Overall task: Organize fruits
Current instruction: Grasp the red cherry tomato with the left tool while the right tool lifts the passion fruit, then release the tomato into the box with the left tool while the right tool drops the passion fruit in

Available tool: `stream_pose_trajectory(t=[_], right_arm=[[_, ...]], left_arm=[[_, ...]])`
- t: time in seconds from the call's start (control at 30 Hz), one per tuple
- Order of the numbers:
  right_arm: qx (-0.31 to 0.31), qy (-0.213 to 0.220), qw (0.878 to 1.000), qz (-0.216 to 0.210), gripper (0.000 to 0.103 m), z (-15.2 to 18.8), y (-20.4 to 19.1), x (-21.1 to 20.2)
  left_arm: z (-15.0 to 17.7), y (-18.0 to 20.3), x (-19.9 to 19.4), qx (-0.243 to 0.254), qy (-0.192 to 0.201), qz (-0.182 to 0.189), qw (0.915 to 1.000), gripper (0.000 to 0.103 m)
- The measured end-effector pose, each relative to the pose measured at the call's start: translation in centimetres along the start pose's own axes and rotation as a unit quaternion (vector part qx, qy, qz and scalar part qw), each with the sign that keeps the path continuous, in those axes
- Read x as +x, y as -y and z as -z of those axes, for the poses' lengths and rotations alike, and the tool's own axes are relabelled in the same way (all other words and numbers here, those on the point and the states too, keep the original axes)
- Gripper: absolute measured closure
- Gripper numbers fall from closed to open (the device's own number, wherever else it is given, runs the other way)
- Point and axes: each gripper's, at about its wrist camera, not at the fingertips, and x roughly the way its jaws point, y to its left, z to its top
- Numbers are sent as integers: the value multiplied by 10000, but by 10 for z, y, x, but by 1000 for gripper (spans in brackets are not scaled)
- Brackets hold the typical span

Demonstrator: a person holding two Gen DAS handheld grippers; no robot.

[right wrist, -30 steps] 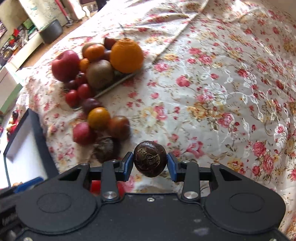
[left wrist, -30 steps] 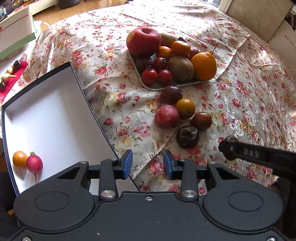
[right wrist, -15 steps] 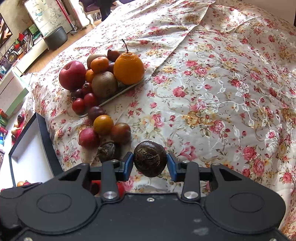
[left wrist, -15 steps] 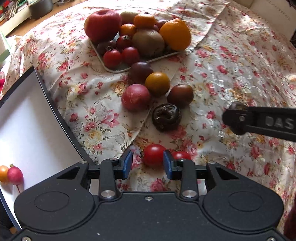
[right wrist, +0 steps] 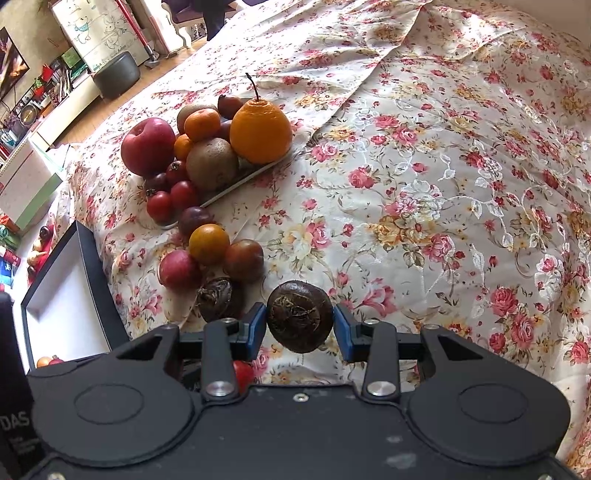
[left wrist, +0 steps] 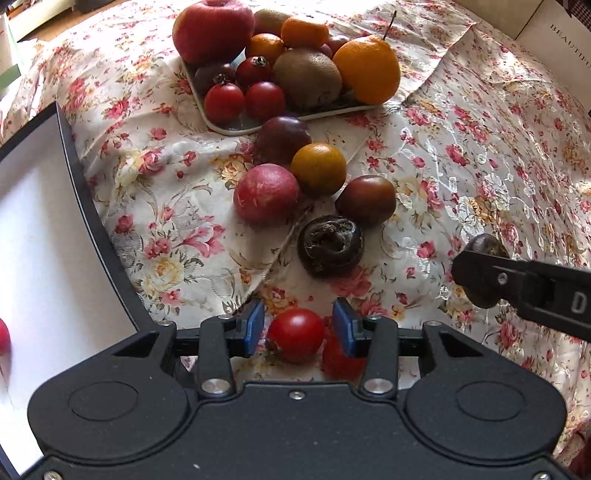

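Note:
My left gripper (left wrist: 298, 332) is open around a red cherry tomato (left wrist: 295, 334) on the floral cloth; a second red tomato (left wrist: 341, 360) lies just right of it under the right finger. My right gripper (right wrist: 300, 325) is shut on a dark brown water chestnut (right wrist: 299, 315), held above the cloth; it also shows in the left wrist view (left wrist: 484, 273). Loose fruits lie ahead: another dark chestnut (left wrist: 330, 245), a pink-red fruit (left wrist: 266, 194), an orange tomato (left wrist: 318, 168), a brown tomato (left wrist: 365, 199) and a purple one (left wrist: 282, 138).
A white tray (left wrist: 221, 127) at the back holds an apple (left wrist: 212, 29), orange (left wrist: 365, 68), kiwi (left wrist: 306, 75), tangerines and tomatoes. A dark-rimmed white box (left wrist: 55, 229) lies at the left with a radish at its edge. Furniture stands beyond the table.
My left gripper moved forward and down over the cloth so that the red cherry tomato now sits between its fingers. My right gripper kept the chestnut and rose slightly.

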Motion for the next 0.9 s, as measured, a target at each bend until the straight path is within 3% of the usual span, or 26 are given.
stream_pose_trajectory(t=[0.07, 0.37, 0.6, 0.9], right_arm=[[19, 3, 10000, 1, 62, 0, 0, 0], [-20, 29, 10000, -36, 62, 2, -4, -4], [-191, 157, 9997, -91, 62, 3, -18, -15], [-939, -101, 9941, -532, 62, 23, -93, -10]], left_arm=[[0, -3, 1, -77, -7, 83, 9999, 63], [5, -18, -12, -404, 148, 262, 9987, 63], [-4, -46, -52, -589, 524, 15, 9969, 63], [-27, -121, -69, -1059, 504, -938, 9887, 63]])
